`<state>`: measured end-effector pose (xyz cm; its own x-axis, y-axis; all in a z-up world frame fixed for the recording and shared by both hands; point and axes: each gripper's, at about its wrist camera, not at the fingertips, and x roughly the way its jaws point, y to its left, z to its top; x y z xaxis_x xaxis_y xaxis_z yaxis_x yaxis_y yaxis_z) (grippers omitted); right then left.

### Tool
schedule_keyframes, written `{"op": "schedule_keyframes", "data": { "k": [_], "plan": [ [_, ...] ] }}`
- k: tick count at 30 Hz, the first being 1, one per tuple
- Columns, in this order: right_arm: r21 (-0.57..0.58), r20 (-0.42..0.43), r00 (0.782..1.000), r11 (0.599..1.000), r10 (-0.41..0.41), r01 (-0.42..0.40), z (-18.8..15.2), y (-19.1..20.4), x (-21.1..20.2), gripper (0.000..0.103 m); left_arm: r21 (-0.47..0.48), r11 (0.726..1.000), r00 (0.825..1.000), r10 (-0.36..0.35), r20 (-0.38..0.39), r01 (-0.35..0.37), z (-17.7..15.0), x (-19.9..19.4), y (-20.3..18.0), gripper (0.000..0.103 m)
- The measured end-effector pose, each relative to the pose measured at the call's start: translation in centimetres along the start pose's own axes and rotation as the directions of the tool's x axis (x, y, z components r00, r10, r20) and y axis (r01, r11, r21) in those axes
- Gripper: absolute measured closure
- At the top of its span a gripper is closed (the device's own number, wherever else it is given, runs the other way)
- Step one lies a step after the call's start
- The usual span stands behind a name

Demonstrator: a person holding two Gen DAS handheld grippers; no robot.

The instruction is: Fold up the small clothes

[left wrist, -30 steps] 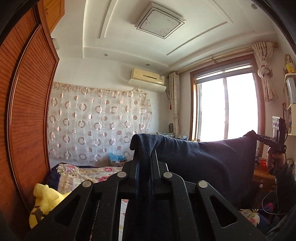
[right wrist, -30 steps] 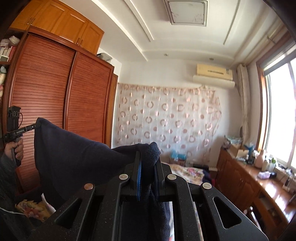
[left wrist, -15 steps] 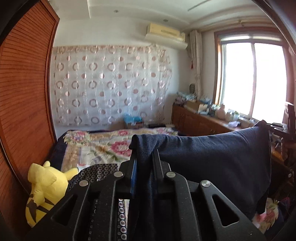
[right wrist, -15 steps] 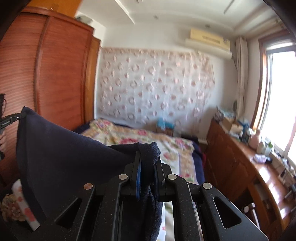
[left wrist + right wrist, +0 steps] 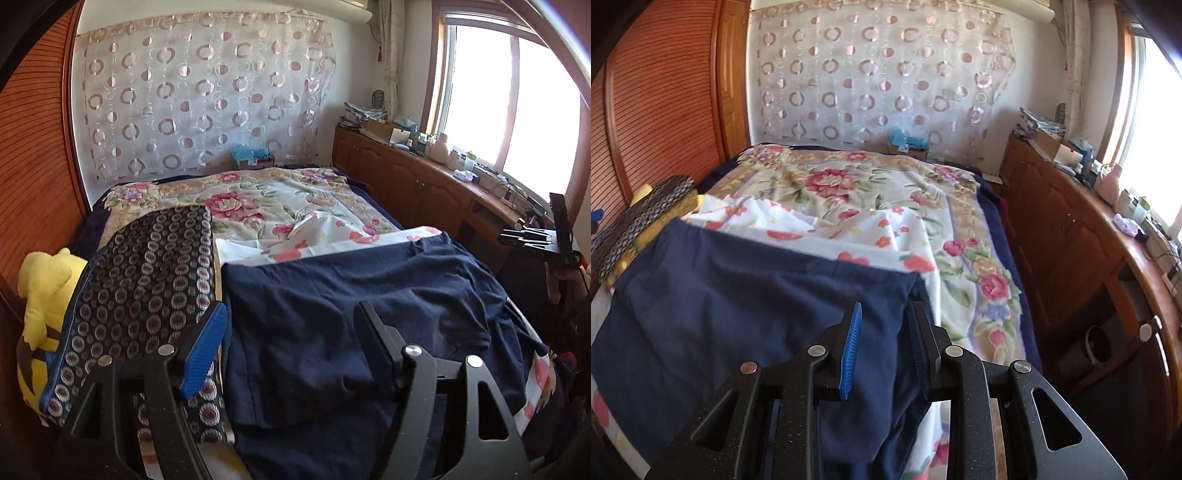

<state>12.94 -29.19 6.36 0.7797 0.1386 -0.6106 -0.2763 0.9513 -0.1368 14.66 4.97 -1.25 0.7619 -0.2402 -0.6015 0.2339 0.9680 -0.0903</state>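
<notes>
We see the navy garment lying flat, long axis spanning both tongs: left gripper wide apart, right gripper apart at its corner.

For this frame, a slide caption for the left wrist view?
Open left tongs above navy garment spread on floral bed.

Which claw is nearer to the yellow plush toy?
Left. The left claw is beside the patterned pillow next to the toy; the right claw is across the navy garment.

Both hand-held grippers agape, level.
</notes>
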Motion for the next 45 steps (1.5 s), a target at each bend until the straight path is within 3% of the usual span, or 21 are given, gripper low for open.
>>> {"op": "schedule_keyframes", "data": {
  "k": [6,8,13,21,24,35,36,37,38,39,45],
  "plan": [
    [0.043,-0.023,0.998,0.997,0.06,-0.059,-4.4,-2.8,1.8,0.076,-0.031,0.999,0.995,-0.006,-0.098,0.003,-5.1,1.0,-0.9,0.031],
    [0.051,-0.044,0.996,0.996,0.076,-0.074,-4.7,-3.7,4.9,0.076,-0.037,0.999,0.992,-0.017,-0.125,0.013,-6.4,1.3,-1.2,0.031],
    [0.061,-0.1,0.993,0.996,0.068,-0.062,-5.2,-3.9,7.4,0.076,-0.038,0.998,0.984,-0.047,-0.17,0.041,-7.9,2.0,-2.3,0.031],
    [0.018,-0.101,0.995,1.0,0.008,-0.007,-4.1,-4.8,7.5,0.074,-0.037,0.994,0.972,-0.112,-0.204,0.107,-7.7,4.0,-4.4,0.051],
    [0.005,-0.102,0.995,1.0,-0.003,0.003,-3.6,-5.0,7.6,0.074,-0.038,0.991,0.967,-0.137,-0.216,0.132,-7.2,5.1,-5.4,0.053],
    [-0.013,-0.1,0.995,1.0,-0.013,0.012,-3.5,-5.2,7.4,0.072,0.036,0.998,0.967,-0.046,-0.249,0.057,-5.2,8.9,-7.1,0.053],
    [-0.015,-0.099,0.995,1.0,-0.014,0.013,-3.9,-4.9,7.5,0.072,0.062,0.997,0.969,-0.03,-0.247,0.046,-5.2,9.0,-7.4,0.057],
    [-0.017,-0.098,0.995,1.0,-0.016,0.014,-4.2,-4.9,7.4,0.072,0.094,0.995,0.97,0.003,-0.242,0.021,-5.3,9.0,-7.6,0.076],
    [-0.019,-0.097,0.995,1.0,-0.017,0.016,-5.0,-4.3,7.4,0.072,0.121,0.993,0.972,0.038,-0.233,-0.01,-5.4,8.9,-7.6,0.084],
    [-0.02,-0.096,0.995,1.0,-0.017,0.016,-5.6,-4.2,7.7,0.072,0.116,0.993,0.971,0.026,-0.237,0.001,-5.6,8.5,-7.3,0.091],
    [-0.011,-0.094,0.996,1.0,-0.008,0.007,-5.6,-4.3,8.0,0.072,0.097,0.994,0.985,-0.032,-0.169,0.048,-5.1,3.2,-6.4,0.094]
  ]
}}
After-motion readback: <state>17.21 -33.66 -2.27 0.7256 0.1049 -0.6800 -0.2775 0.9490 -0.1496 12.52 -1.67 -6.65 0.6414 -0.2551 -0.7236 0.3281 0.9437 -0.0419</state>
